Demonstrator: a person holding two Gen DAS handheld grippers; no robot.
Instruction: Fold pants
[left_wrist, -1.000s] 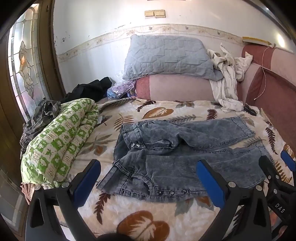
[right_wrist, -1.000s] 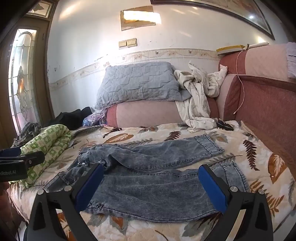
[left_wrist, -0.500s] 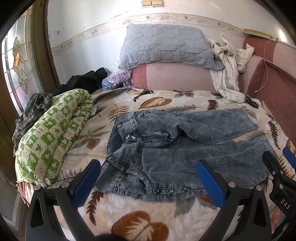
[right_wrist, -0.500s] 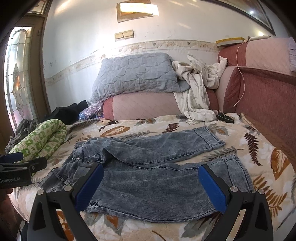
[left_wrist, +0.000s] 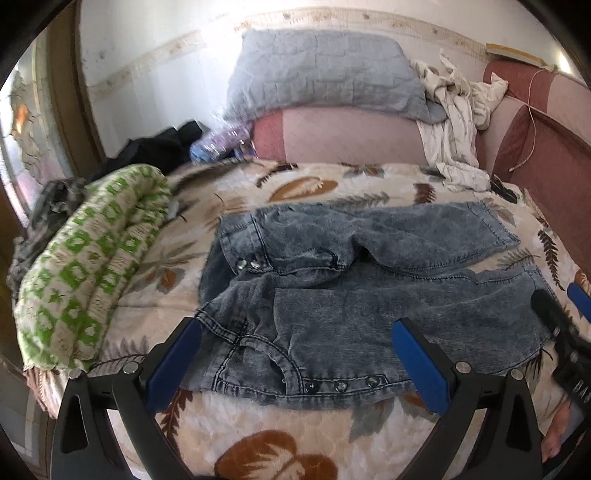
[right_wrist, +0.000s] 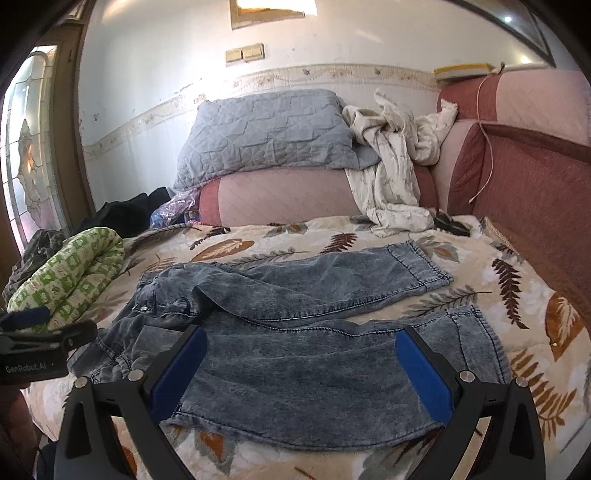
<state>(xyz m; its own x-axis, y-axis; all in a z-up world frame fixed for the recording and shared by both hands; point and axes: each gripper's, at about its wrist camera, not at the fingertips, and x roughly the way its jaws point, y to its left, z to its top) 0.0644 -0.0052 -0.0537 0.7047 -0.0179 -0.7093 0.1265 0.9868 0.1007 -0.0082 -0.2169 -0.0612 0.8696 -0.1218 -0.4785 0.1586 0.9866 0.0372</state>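
Observation:
Grey-blue acid-wash jeans (left_wrist: 369, 288) lie spread on a leaf-print bed cover (left_wrist: 258, 435), waistband to the left, the two legs running right and apart; they also show in the right wrist view (right_wrist: 314, 350). My left gripper (left_wrist: 295, 365) is open and empty, hovering over the near waistband corner. My right gripper (right_wrist: 299, 373) is open and empty over the near leg. The right gripper also shows at the right edge of the left wrist view (left_wrist: 565, 332), and the left gripper shows at the left edge of the right wrist view (right_wrist: 40, 347).
A rolled green-and-white quilt (left_wrist: 85, 266) lies along the bed's left edge. A grey quilted pillow (right_wrist: 273, 133) and crumpled white cloth (right_wrist: 395, 173) sit on the pink headboard cushion. A red padded side (right_wrist: 524, 199) bounds the right. Dark clothes (right_wrist: 125, 214) lie at the back left.
Both grippers have moved forward and lower toward the jeans, which now fill more of each view. The jeans have not moved. Both jaws stay open.

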